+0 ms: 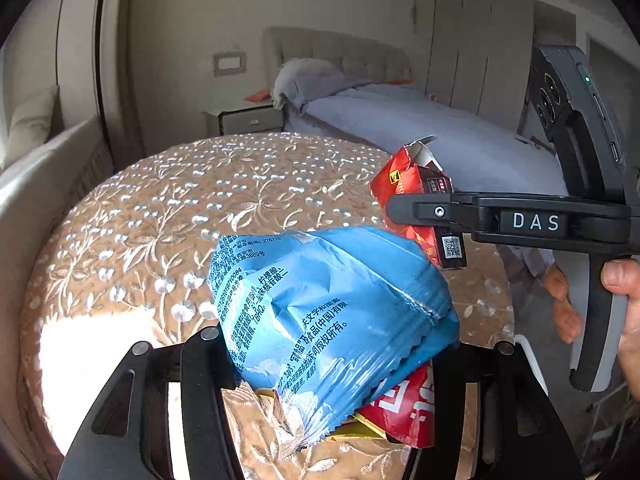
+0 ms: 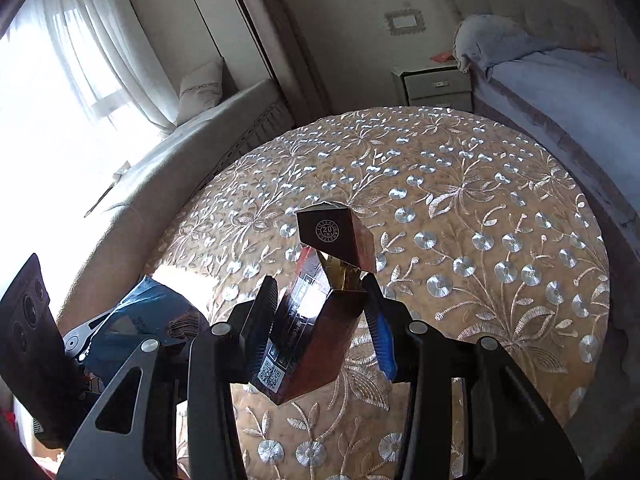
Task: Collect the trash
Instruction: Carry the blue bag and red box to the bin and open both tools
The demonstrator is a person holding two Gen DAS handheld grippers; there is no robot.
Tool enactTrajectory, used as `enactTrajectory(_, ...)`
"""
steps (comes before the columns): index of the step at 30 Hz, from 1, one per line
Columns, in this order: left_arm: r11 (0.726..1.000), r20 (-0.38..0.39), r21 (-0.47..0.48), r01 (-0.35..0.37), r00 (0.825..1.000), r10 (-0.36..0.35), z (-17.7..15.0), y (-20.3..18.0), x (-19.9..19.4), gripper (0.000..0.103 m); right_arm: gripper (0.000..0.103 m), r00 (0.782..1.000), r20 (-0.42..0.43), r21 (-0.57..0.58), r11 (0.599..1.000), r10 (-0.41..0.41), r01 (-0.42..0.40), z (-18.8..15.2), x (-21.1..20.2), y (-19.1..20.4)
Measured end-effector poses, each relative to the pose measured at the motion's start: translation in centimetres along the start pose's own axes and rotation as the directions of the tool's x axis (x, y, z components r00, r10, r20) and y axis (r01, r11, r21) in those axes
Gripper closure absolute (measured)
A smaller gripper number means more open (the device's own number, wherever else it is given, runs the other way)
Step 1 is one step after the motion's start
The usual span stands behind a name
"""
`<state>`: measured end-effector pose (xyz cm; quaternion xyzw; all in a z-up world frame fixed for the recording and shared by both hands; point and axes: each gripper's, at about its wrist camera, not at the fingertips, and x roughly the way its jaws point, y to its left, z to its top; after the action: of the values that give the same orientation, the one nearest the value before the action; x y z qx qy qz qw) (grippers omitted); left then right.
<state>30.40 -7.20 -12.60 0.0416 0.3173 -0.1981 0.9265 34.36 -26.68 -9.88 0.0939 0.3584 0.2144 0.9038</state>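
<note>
left gripper (image 1: 332, 360) pads: I can't see them, the blue snack bag (image 1: 328, 312) covers them
red wrapper (image 1: 404, 412): mostly under the bag, print cut short
cigarette box (image 2: 316, 320) near end: its code label too small for me to read
right hand (image 1: 626, 308): cut off at right edge

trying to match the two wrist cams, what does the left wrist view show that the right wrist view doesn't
Only the left wrist view: the printed face of the crumpled blue plastic snack bag, red and gold wrappers bunched with it in the left gripper, and a hand on the right gripper's handle.

Only the right wrist view: a bright curtained window and the opened dark brown cigarette box clamped in the right gripper.

Both: the round table with the gold floral embroidered cloth, the bed with grey bedding, and the white nightstand.
</note>
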Motion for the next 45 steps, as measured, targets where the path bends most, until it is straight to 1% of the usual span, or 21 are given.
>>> enactTrajectory(3, 0.999, 0.007, 0.019, 0.03, 1.0, -0.03, -0.6, -2.6, -0.9, 0.049, 0.058, 0.999, 0.014, -0.028, 0.998, -0.049, 0.049, -2.4, -2.9, -0.5)
enactTrajectory(6, 0.997, 0.005, 0.047, 0.062, 0.998, -0.062, -1.1, -5.3, -1.4, 0.049, 0.058, 0.992, 0.04, -0.049, 0.991, -0.123, 0.125, -5.4, -6.4, -1.5)
enactTrajectory(7, 0.995, 0.003, 0.064, 0.071, 0.997, -0.072, -1.3, -6.3, -1.5, 0.049, 0.058, 0.99, 0.041, -0.049, 0.989, -0.135, 0.137, -5.9, -7.0, -1.8)
enactTrajectory(11, 0.983, -0.008, 0.132, 0.131, 0.991, -0.131, -1.9, -11.0, -1.5, 0.048, 0.058, 0.974, 0.045, -0.041, 0.973, -0.224, 0.226, -9.8, -10.8, -3.7)
enactTrajectory(14, 0.966, -0.029, 0.188, 0.177, 0.984, -0.175, -2.6, -14.7, -0.8, 0.048, 0.058, 0.963, 0.033, -0.012, 0.963, -0.267, 0.268, -12.3, -13.3, -5.4)
enactTrajectory(17, 0.943, -0.069, 0.236, 0.234, 0.972, -0.224, -3.5, -18.3, 0.3, 0.048, 0.058, 0.952, 0.026, 0.014, 0.952, -0.305, 0.305, -14.8, -15.4, -7.0)
enactTrajectory(21, 0.911, -0.127, 0.289, 0.295, 0.955, -0.269, -4.9, -22.6, 1.6, 0.048, 0.058, 0.93, 0.003, 0.043, 0.929, -0.369, 0.368, -17.6, -17.3, -9.3)
enactTrajectory(23, 0.895, -0.15, 0.319, 0.312, 0.949, -0.277, -5.5, -24.3, 2.3, 0.048, 0.058, 0.924, -0.01, 0.066, 0.921, -0.383, 0.383, -18.7, -17.9, -10.4)
enactTrajectory(26, 0.872, -0.189, 0.353, 0.339, 0.939, -0.288, -6.2, -26.4, 3.9, 0.048, 0.058, 0.918, -0.033, 0.104, 0.912, -0.395, 0.397, -20.6, -18.5, -12.4)
enactTrajectory(31, 0.834, -0.271, 0.41, 0.37, 0.922, -0.277, -7.7, -29.7, 7.5, 0.048, 0.058, 0.914, -0.074, 0.135, 0.904, -0.4, 0.407, -23.4, -18.6, -15.7)
enactTrajectory(34, 0.809, -0.331, 0.426, 0.406, 0.902, -0.278, -9.1, -31.3, 10.4, 0.048, 0.058, 0.913, -0.109, 0.147, 0.902, -0.393, 0.406, -25.6, -17.8, -17.8)
enactTrajectory(38, 0.782, -0.406, 0.455, 0.426, 0.881, -0.244, -10.9, -32.9, 14.6, 0.048, 0.058, 0.909, -0.162, 0.155, 0.9, -0.384, 0.407, -27.9, -16.2, -20.2)
enactTrajectory(39, 0.776, -0.421, 0.463, 0.429, 0.876, -0.234, -11.5, -33.3, 15.5, 0.048, 0.058, 0.905, -0.178, 0.155, 0.897, -0.386, 0.413, -28.5, -15.7, -20.9)
enactTrajectory(41, 0.767, -0.457, 0.463, 0.444, 0.861, -0.222, -12.5, -33.8, 17.3, 0.048, 0.058, 0.899, -0.205, 0.155, 0.894, -0.386, 0.42, -29.5, -14.7, -21.9)
enactTrajectory(43, 0.766, -0.485, 0.462, 0.448, 0.85, -0.205, -13.4, -34.3, 18.7, 0.048, 0.058, 0.89, -0.244, 0.154, 0.891, -0.385, 0.428, -30.7, -13.7, -22.9)
enactTrajectory(45, 0.769, -0.513, 0.448, 0.456, 0.835, -0.197, -14.1, -34.5, 20.0, 0.048, 0.058, 0.892, -0.264, 0.162, 0.894, -0.368, 0.417, -31.6, -13.1, -23.5)
